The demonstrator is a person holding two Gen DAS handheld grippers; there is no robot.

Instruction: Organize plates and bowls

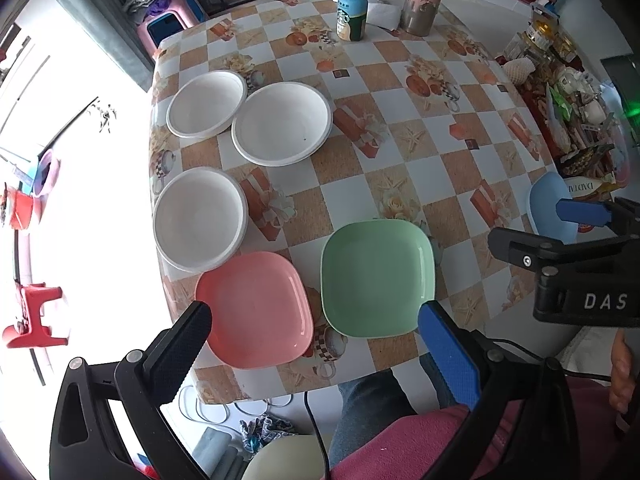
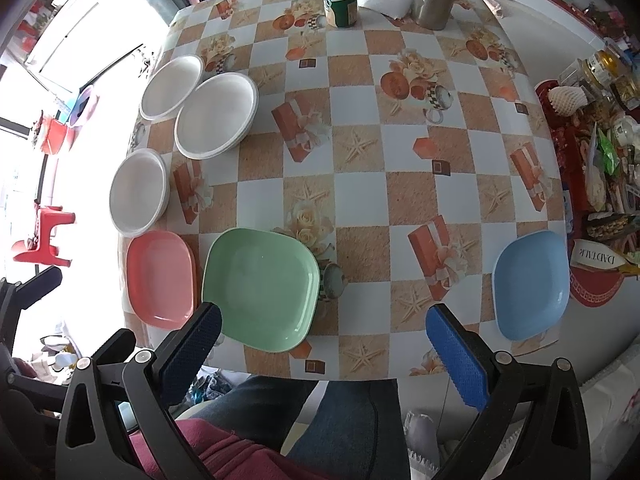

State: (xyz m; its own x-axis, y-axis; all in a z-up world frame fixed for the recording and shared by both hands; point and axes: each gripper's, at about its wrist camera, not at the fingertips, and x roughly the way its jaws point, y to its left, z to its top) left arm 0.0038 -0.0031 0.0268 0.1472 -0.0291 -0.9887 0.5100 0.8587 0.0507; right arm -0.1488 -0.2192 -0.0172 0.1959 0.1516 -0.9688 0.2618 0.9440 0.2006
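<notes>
Three white bowls (image 1: pixel 206 104) (image 1: pixel 282 124) (image 1: pixel 200 218) sit apart along the left side of the checked table (image 1: pixel 400 152). In front of them lie a pink plate (image 1: pixel 256 308) and a green plate (image 1: pixel 378 278), side by side near the front edge. A blue plate (image 2: pixel 530 284) lies alone at the right. My left gripper (image 1: pixel 314 320) hovers open above the pink and green plates, holding nothing. My right gripper (image 2: pixel 325 320) hangs open over the front edge between the green plate (image 2: pixel 260 286) and the blue one, also holding nothing.
A green-capped bottle (image 1: pixel 351 12), a pink tumbler (image 1: pixel 424 0) and a white tissue (image 1: pixel 382 10) stand at the far edge. Packets and jars (image 1: pixel 568 112) crowd the right side. A person's legs (image 2: pixel 340 412) are under the front edge. A red stool (image 1: pixel 34 320) stands on the floor at left.
</notes>
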